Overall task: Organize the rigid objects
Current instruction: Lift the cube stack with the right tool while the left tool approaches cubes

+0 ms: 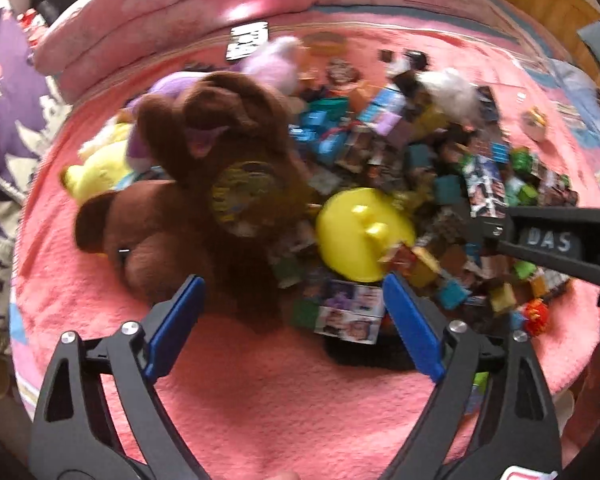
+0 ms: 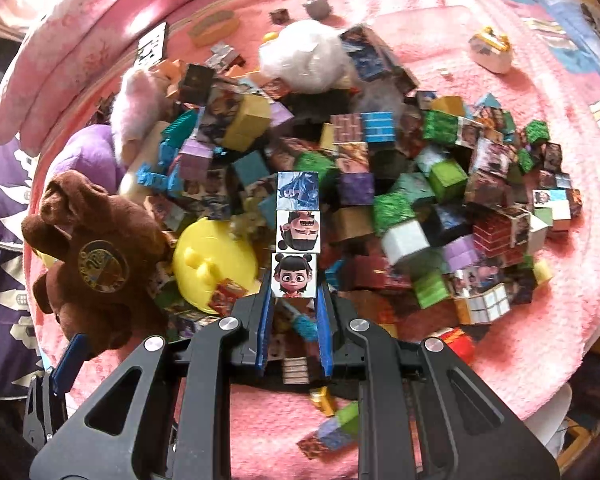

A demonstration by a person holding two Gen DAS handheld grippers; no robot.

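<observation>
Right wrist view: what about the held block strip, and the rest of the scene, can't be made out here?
- Block strip, right wrist view: its near end is hidden between the right gripper fingers.
- Left wrist view: motion blur smears the block pile; prints unreadable.
- Brown plush: its badge text is too blurred in both views.
- Left gripper: open, holding nothing; what lies beneath its frame is hidden.
</observation>
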